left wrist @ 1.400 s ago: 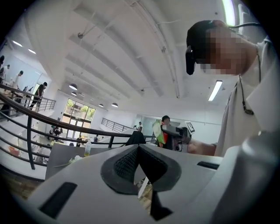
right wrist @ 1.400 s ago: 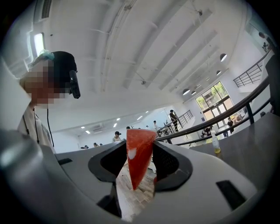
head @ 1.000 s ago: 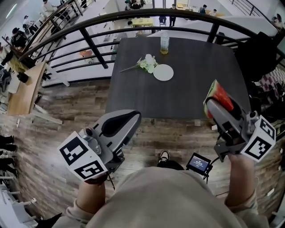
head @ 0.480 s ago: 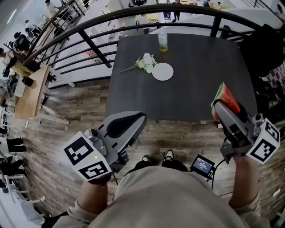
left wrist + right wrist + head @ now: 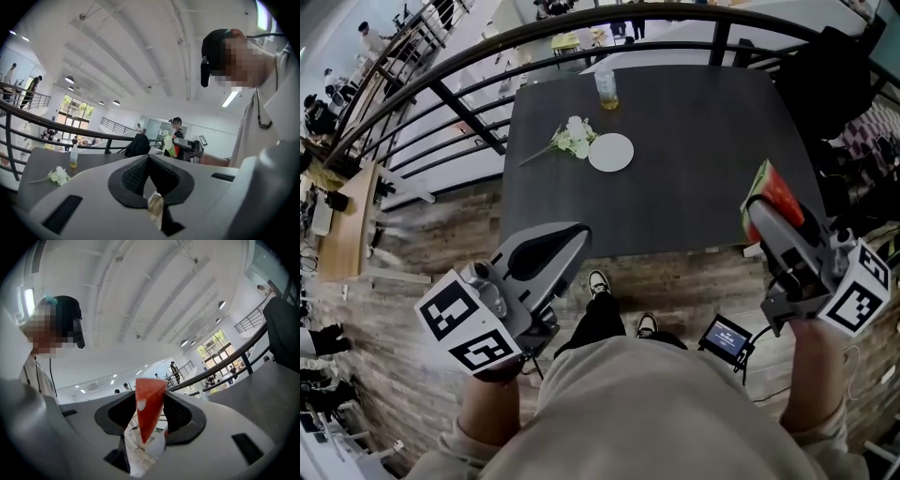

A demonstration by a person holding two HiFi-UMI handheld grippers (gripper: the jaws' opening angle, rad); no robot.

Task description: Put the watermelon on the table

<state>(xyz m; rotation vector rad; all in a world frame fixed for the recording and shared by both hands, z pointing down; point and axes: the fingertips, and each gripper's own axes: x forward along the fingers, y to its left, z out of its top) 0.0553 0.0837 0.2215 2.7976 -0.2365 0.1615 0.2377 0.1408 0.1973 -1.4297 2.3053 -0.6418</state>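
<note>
Right now your right hand-held gripper [image 5: 766, 214] is clamped on the watermelon slice [image 5: 775, 192], whose long side runs roughly the way the jaws point. The dark surface [image 5: 694, 141] lies ahead and to the left of that gripper, and the slice hangs about over its near right edge. Your left hand-held gripper [image 5: 570, 239] has its jaws together on nothing, well apart from the slice. The right hand looks best placed: carry forward and inward, short of the plate [image 5: 610, 152].
</note>
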